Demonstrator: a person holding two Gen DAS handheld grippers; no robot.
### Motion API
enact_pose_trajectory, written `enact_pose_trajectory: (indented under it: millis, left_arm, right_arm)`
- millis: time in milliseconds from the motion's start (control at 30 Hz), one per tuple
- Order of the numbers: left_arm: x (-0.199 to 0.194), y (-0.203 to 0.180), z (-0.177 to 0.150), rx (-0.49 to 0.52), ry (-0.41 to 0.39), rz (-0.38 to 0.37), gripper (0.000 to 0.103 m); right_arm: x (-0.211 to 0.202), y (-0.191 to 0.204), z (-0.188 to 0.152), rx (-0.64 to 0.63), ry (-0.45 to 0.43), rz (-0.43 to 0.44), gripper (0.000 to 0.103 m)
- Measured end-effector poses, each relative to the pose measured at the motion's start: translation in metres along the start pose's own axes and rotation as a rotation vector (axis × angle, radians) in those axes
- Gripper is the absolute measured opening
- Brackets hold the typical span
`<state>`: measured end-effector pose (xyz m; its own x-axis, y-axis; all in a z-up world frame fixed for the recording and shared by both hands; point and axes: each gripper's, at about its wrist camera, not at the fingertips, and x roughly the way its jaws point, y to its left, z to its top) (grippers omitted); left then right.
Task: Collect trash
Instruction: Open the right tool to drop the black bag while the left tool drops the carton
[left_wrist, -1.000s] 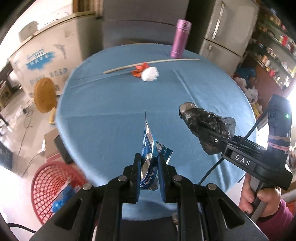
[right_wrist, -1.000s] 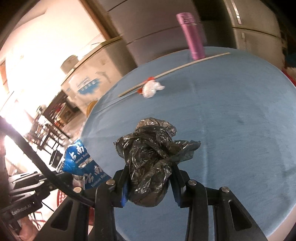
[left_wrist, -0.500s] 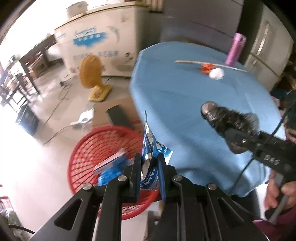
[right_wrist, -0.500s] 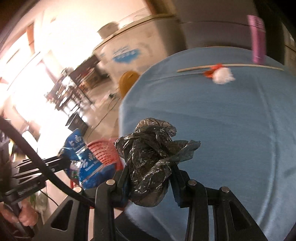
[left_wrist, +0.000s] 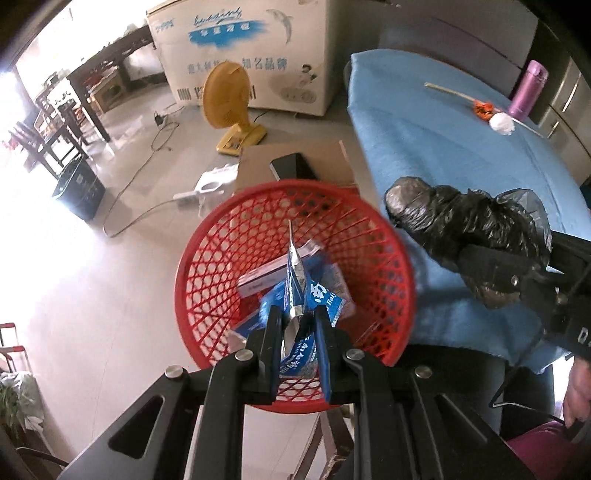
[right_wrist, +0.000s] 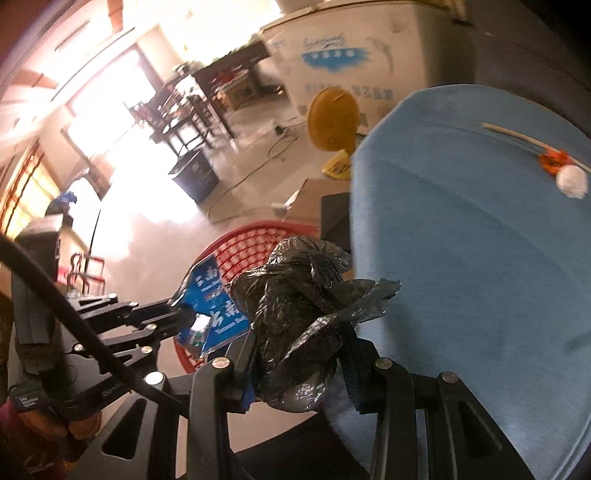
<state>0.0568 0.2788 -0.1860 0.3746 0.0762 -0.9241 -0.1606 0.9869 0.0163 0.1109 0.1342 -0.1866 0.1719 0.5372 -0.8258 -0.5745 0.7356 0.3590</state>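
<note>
With your left gripper clenched on the blue wrapper over the red basket at frame centre, release it there, then bring the right gripper, grasping the black bag, across.

the right gripper at the bottom centre of the frame is clamped on a crumpled black plastic bag. to its left, the left gripper pinches a blue foil wrapper in front of a red mesh basket on the floor. the blue tablecloth fills the right side, with a white wad, an orange scrap and a thin stick at upper right. a yellow fan stands behind the table's edge.
</note>
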Motion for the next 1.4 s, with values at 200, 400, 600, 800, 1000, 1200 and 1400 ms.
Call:
enact_pose_trajectory:
  millis: [200, 400, 600, 800, 1000, 1200, 1400]
  left_arm:
    - [0.014, 0.011, -0.008, -0.030, 0.036, -0.006, 0.018]
    - [0.026, 0.015, -0.012, -0.045, 0.059, -0.022, 0.018]
    - [0.037, 0.023, -0.015, -0.057, 0.081, -0.011, 0.018]
    - [0.047, 0.030, -0.015, -0.071, 0.099, -0.018, 0.018]
    - [0.050, 0.031, -0.012, -0.076, 0.109, -0.011, 0.020]
    - [0.053, 0.036, -0.010, -0.093, 0.116, 0.010, 0.020]
    - [0.050, 0.037, -0.006, -0.101, 0.118, 0.018, 0.029]
  right_arm:
    - [0.031, 0.017, 0.003, -0.048, 0.068, 0.006, 0.040]
    - [0.052, 0.023, 0.002, -0.052, 0.114, -0.001, 0.040]
    - [0.062, 0.024, -0.002, -0.054, 0.135, -0.007, 0.040]
    - [0.071, 0.022, -0.002, -0.037, 0.167, -0.010, 0.041]
    - [0.075, 0.020, 0.001, -0.018, 0.161, -0.011, 0.052]
    - [0.066, 0.013, 0.004, 0.012, 0.121, -0.003, 0.054]
    - [0.053, 0.003, 0.004, 0.049, 0.082, -0.002, 0.054]
